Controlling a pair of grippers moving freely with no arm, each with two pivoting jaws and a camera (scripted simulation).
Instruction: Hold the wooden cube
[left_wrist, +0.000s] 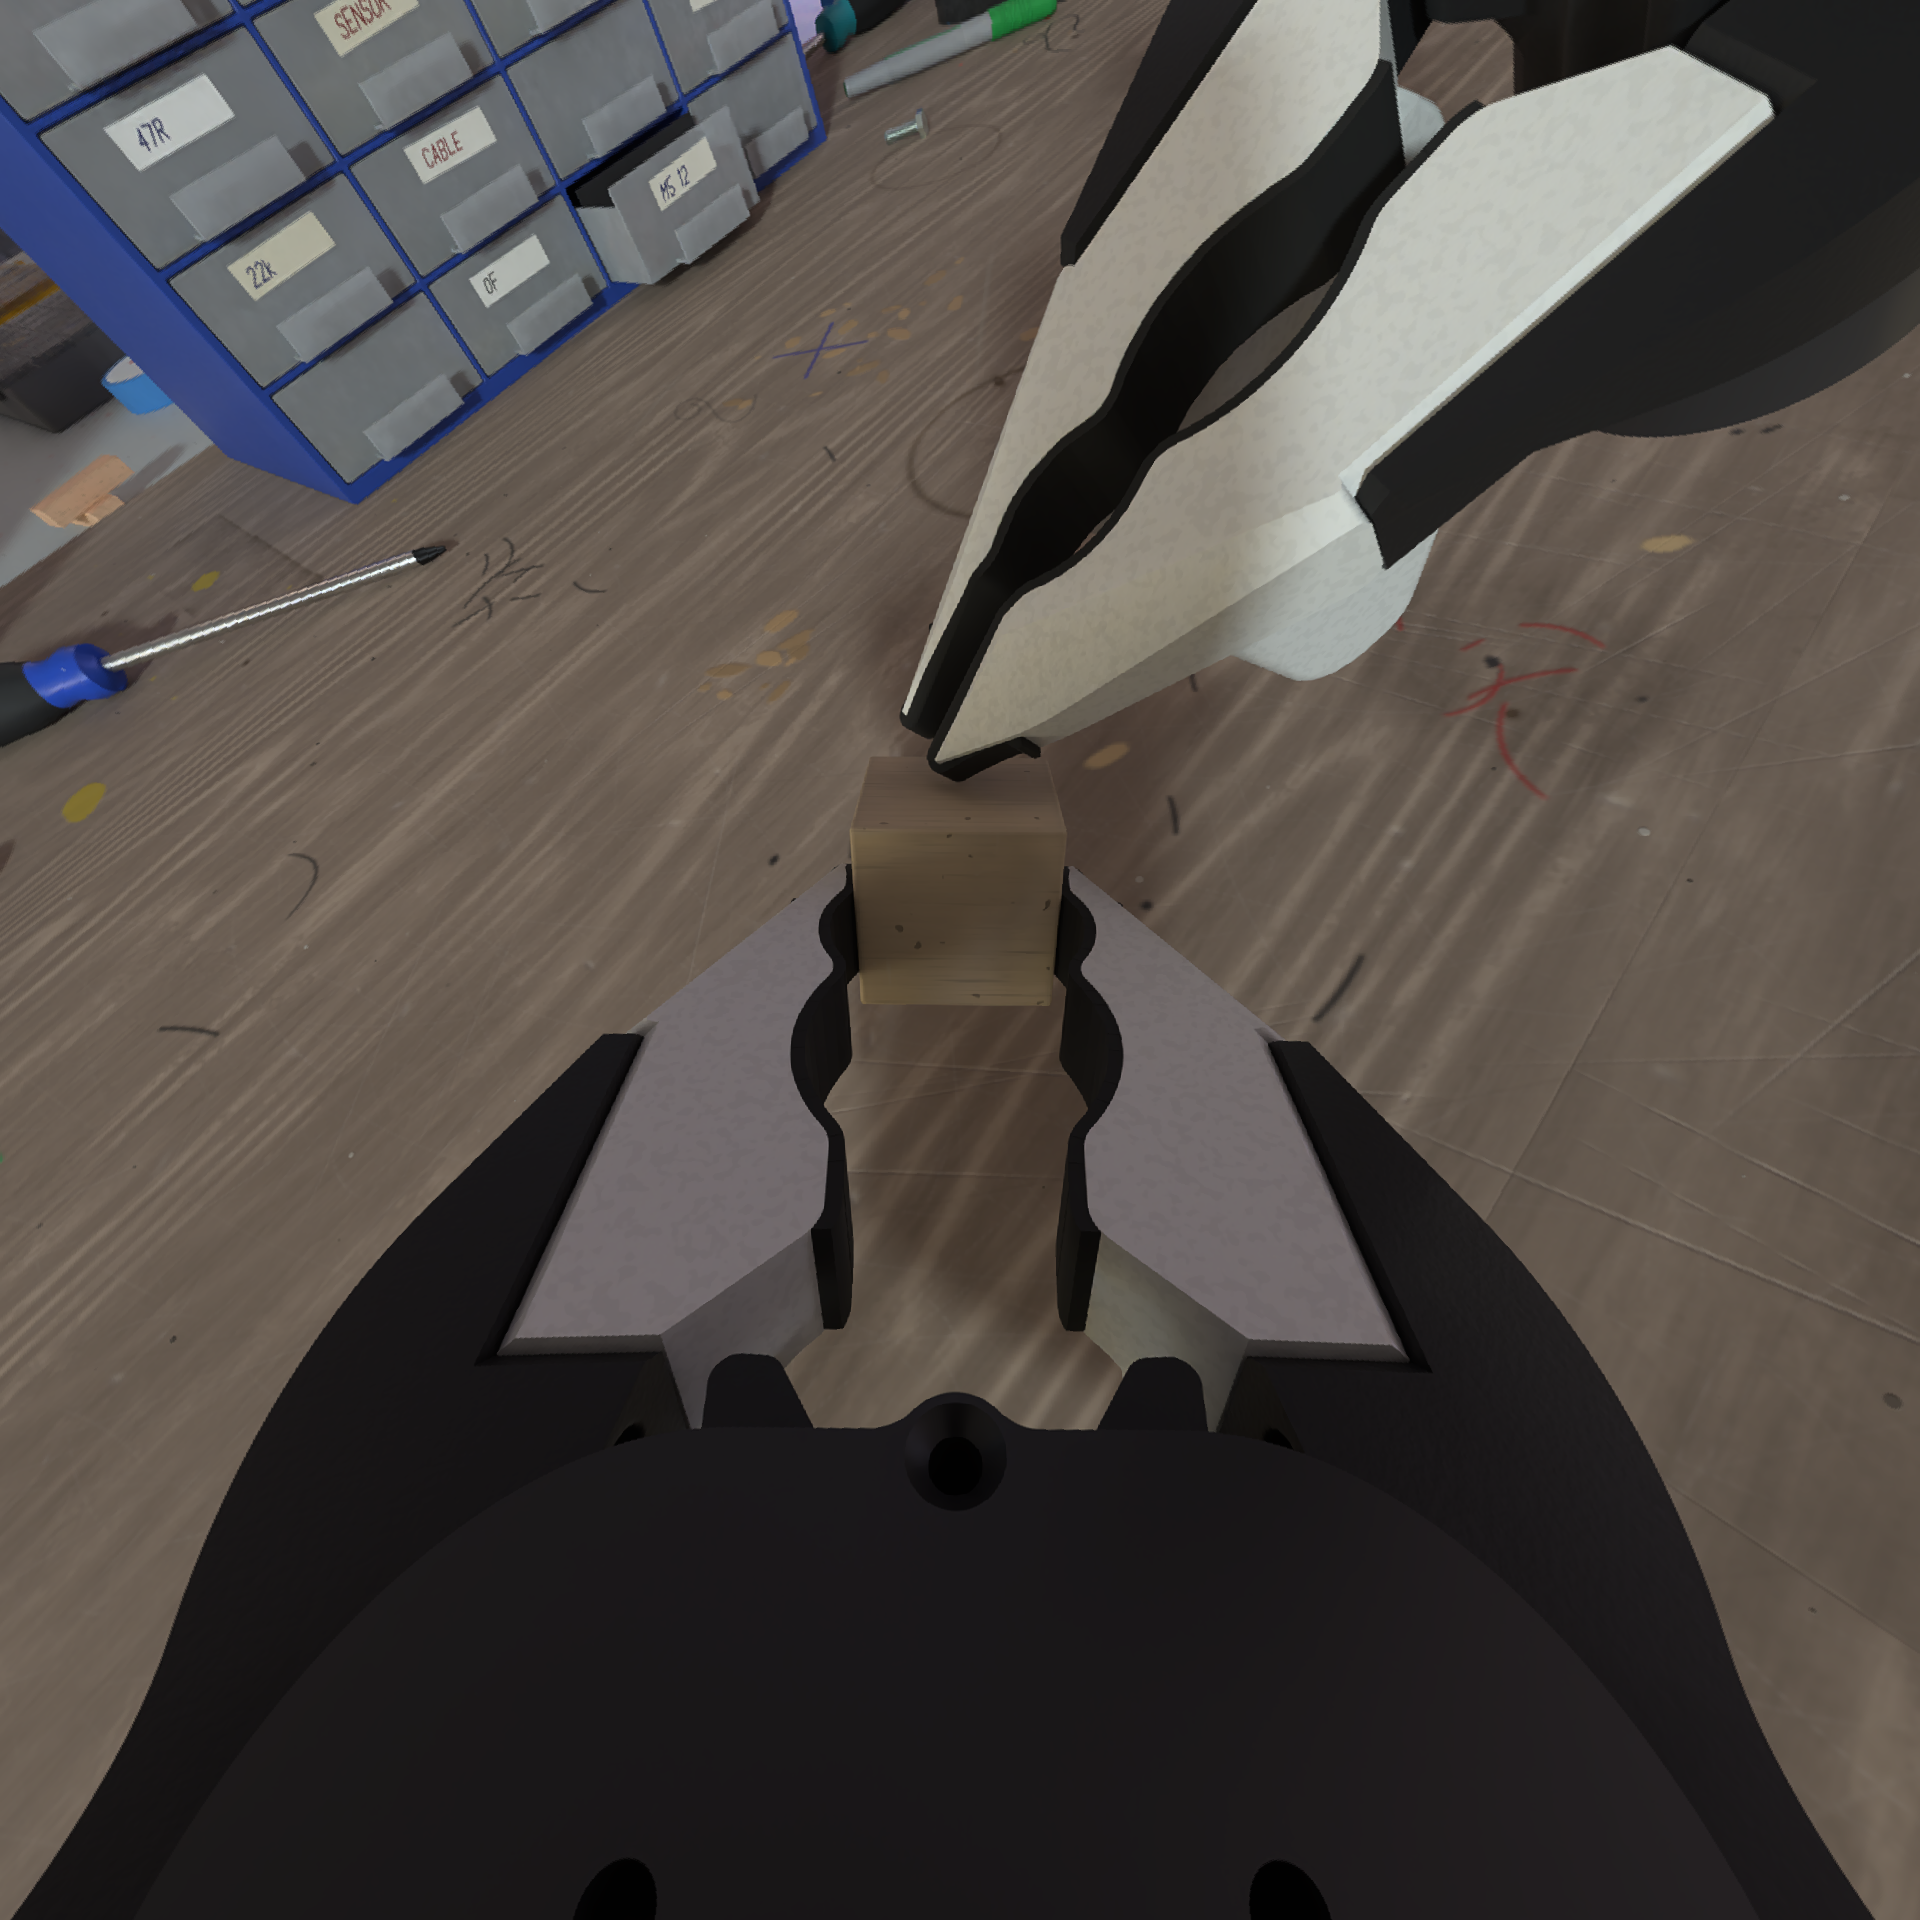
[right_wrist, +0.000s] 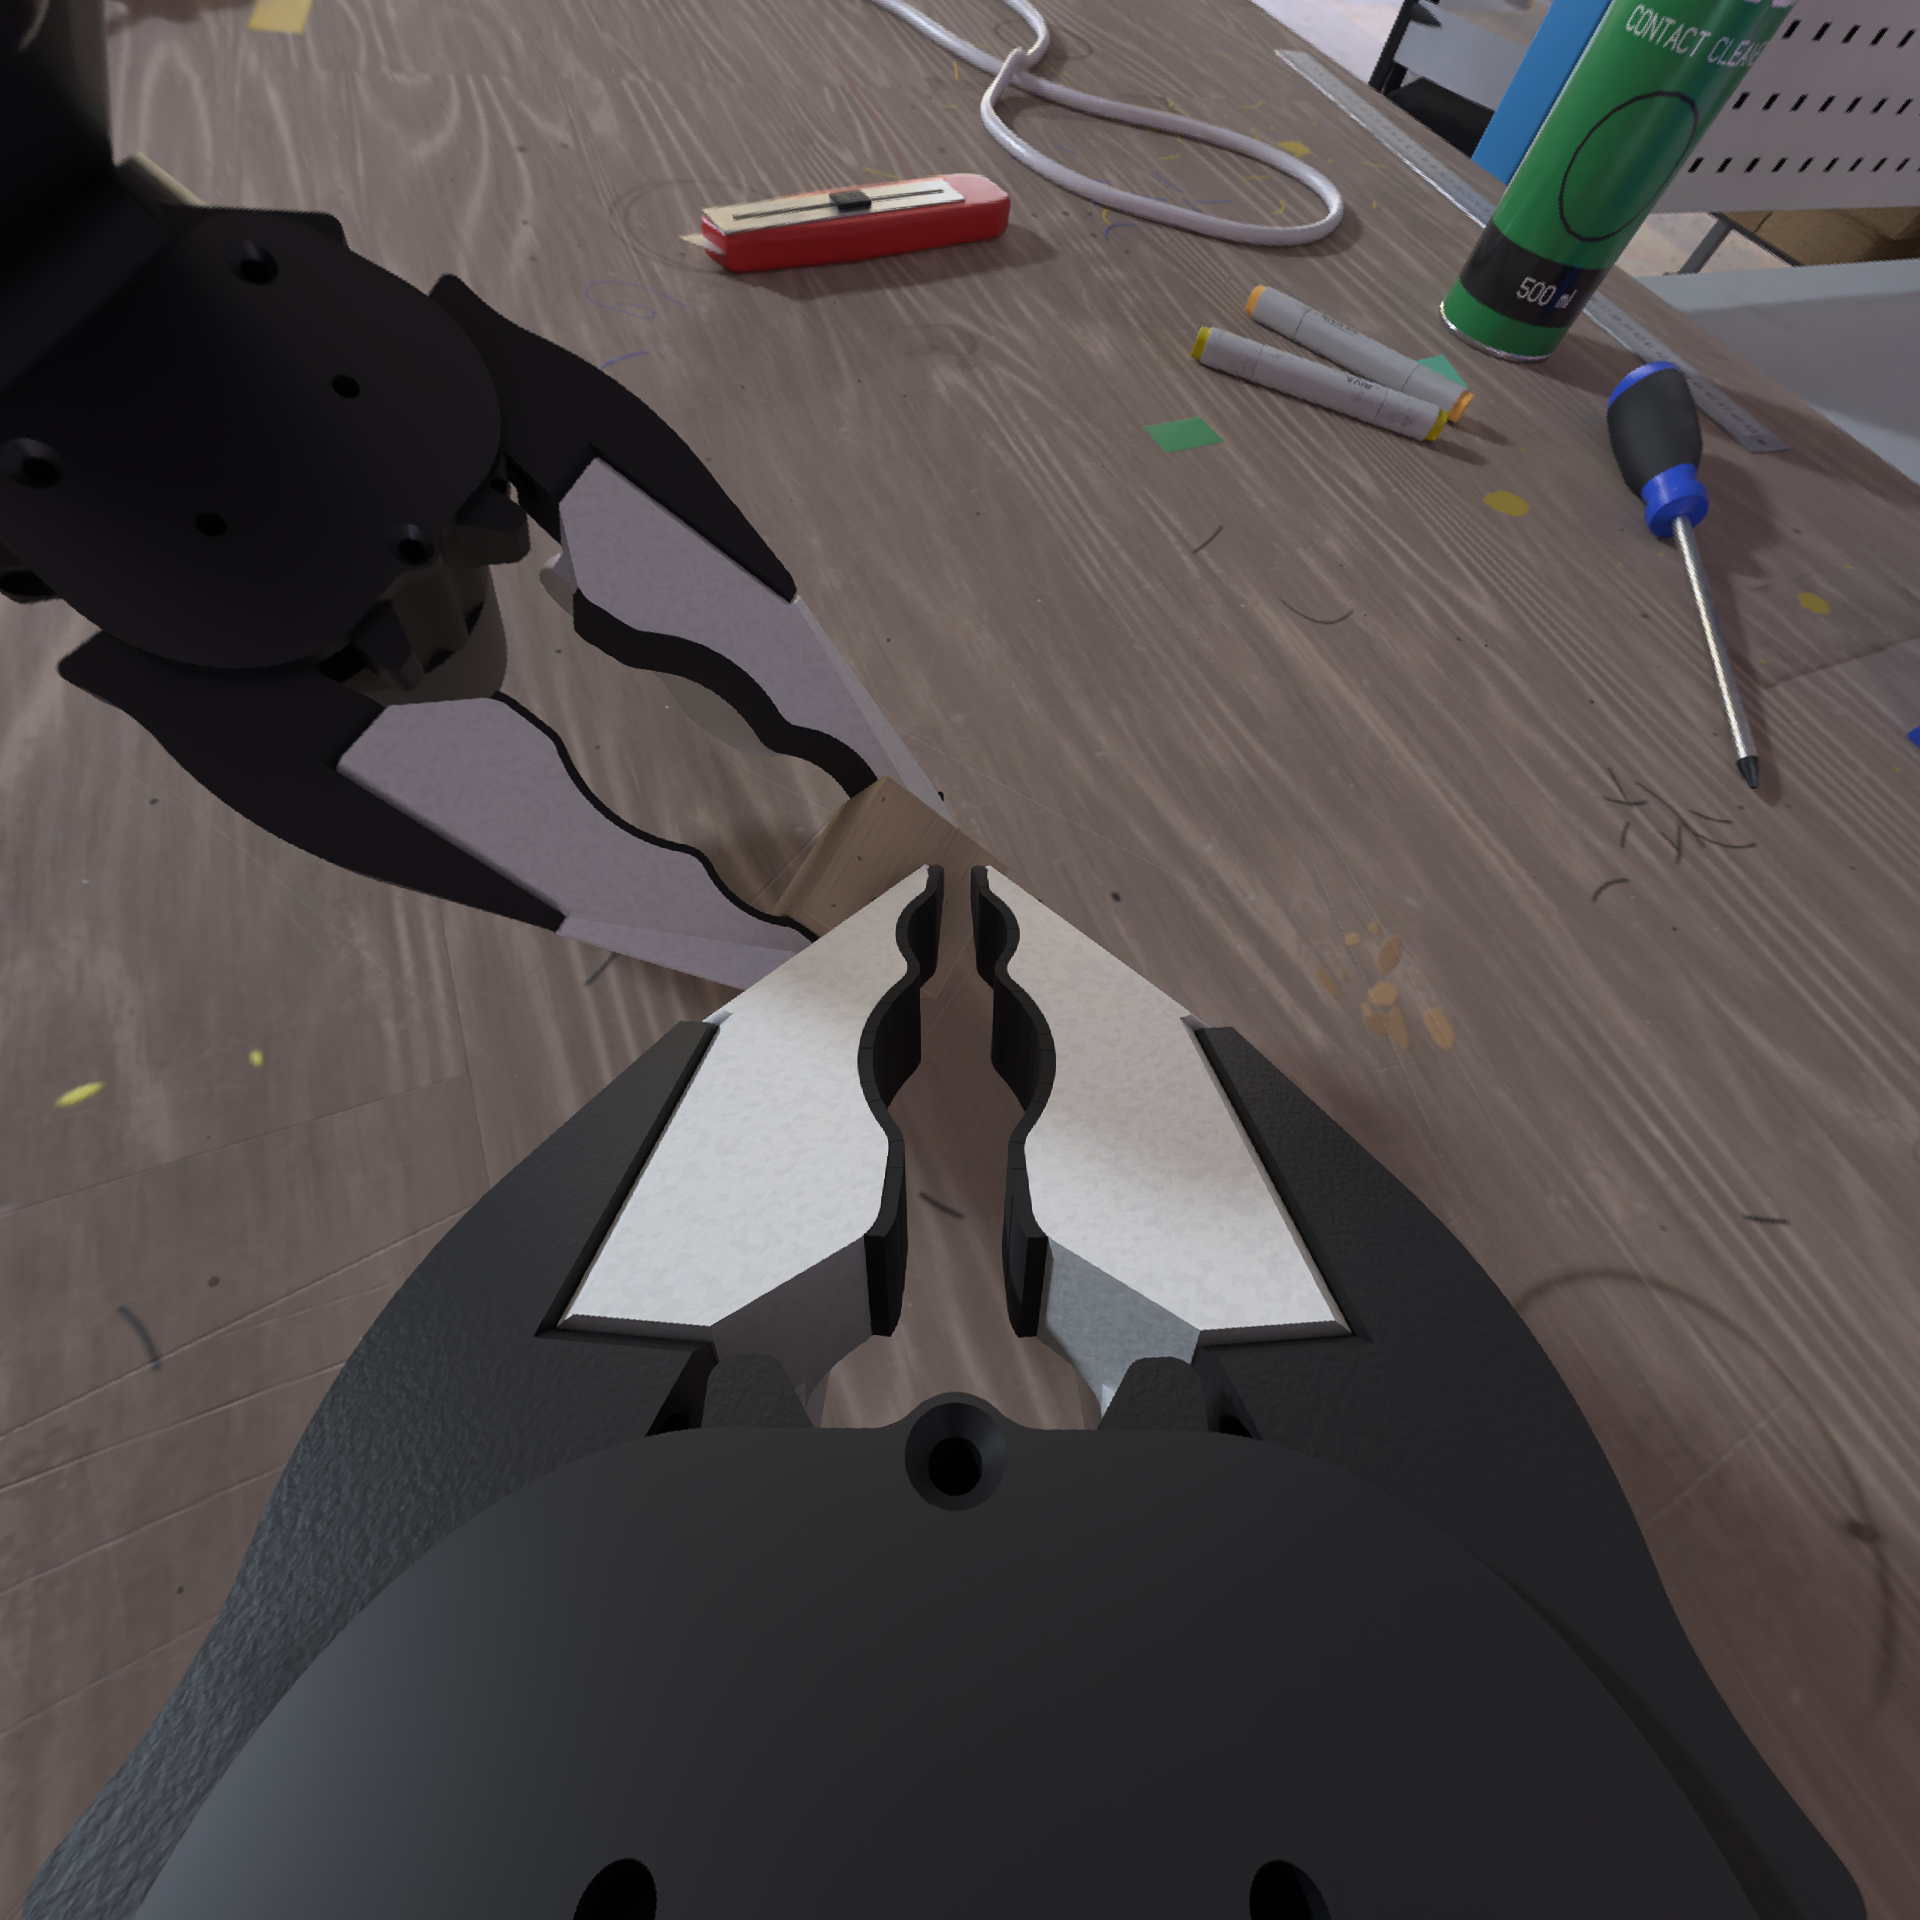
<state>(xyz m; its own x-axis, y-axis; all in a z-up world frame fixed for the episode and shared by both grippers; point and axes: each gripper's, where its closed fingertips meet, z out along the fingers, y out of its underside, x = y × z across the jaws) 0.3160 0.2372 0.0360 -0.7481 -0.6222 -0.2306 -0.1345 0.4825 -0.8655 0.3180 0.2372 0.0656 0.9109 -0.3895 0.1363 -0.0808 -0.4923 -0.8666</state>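
Left claw (left_wrist: 956, 914) grips the small pale wooden cube (left_wrist: 956, 914) above the scuffed brown wooden counter (left_wrist: 416, 1039); right claw (left_wrist: 935, 743), nearly closed and holding nothing, hovers at twelve o'clock.

Even, soft, fairly bright light; sharp throughout. Faint shadows on scuffed brown wooden tabletop (left_wrist: 416, 935). Wide-angle bending at edges. No glare, no blur.
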